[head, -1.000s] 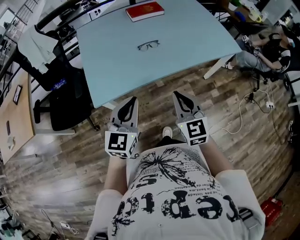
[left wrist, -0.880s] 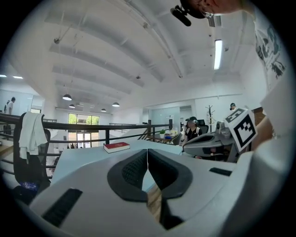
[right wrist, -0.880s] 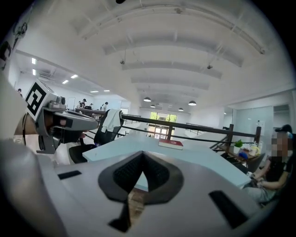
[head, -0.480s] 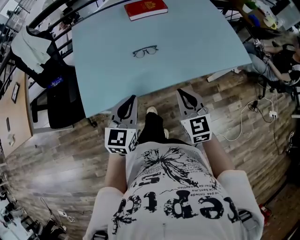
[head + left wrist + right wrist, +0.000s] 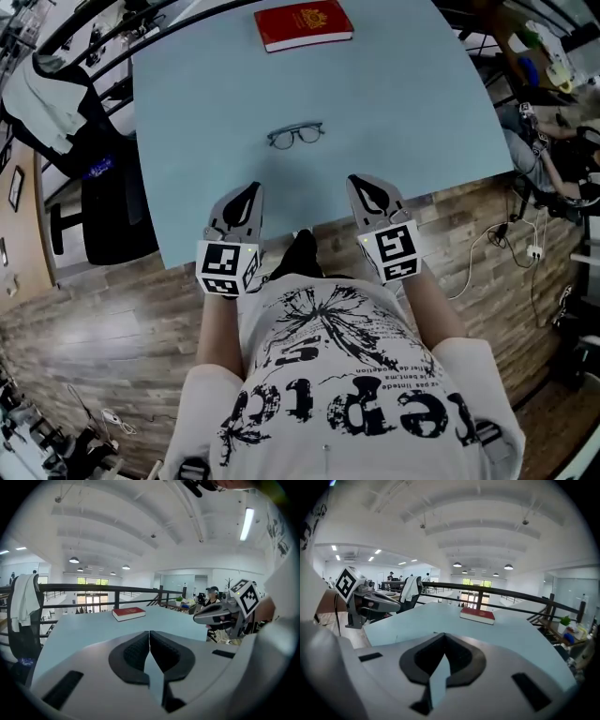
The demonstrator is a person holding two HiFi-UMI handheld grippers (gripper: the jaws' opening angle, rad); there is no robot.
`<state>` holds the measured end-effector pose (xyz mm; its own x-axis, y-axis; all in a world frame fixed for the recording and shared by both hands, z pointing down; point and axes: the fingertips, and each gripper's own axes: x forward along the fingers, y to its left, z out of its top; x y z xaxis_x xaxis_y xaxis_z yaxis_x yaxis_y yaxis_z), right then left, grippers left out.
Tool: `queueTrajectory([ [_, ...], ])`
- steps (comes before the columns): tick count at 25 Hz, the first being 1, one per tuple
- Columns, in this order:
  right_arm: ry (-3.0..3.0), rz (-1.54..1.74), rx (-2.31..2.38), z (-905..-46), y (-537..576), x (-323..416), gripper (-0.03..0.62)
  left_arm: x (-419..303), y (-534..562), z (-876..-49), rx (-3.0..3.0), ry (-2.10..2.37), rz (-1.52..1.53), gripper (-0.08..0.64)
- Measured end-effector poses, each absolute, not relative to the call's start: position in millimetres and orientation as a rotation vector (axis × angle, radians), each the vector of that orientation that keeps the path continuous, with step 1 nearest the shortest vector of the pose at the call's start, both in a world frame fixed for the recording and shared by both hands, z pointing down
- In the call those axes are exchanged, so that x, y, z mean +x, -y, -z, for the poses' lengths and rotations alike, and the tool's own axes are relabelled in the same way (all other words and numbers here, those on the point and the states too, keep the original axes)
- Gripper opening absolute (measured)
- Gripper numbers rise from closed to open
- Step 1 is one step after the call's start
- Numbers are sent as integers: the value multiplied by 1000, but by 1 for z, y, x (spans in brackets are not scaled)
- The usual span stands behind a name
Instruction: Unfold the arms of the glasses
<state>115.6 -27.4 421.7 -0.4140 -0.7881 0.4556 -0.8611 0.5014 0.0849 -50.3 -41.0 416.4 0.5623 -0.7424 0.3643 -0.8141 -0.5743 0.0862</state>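
Dark-framed glasses (image 5: 295, 135) lie on the light blue table (image 5: 412, 112), a little in from its near edge. My left gripper (image 5: 249, 190) and my right gripper (image 5: 363, 183) are held side by side, with their tips just over that edge. The glasses lie ahead of the gap between them and touch neither. Both grippers are shut with nothing between their pads. The left gripper view shows its pads (image 5: 140, 649) pressed together, and the right gripper view shows the same of its pads (image 5: 452, 653). I cannot make out the glasses in either gripper view.
A red book (image 5: 303, 25) lies at the table's far edge. A black office chair (image 5: 103, 202) with a white garment (image 5: 37, 89) stands to the left. Cables (image 5: 525, 248) trail over the wooden floor on the right, near a seated person (image 5: 553, 141). A railing runs behind the table.
Both grippers have moved forward from over the floor to the table's near edge, still shut. The glasses now lie much nearer to their tips.
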Motion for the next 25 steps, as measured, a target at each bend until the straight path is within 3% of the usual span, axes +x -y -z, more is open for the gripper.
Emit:
queueTrajectory([
  [8,2271,-285,1109,-458,123,81,11,-59,123,-462,2552,1121,-650,20],
  [21,2080,-258,568,-524,172,57,11,-36,178,-544,2718,536,-1277,25],
  [25,2046,-146,437,-534,180,49,14,-30,187,-561,2743,354,-1388,80],
])
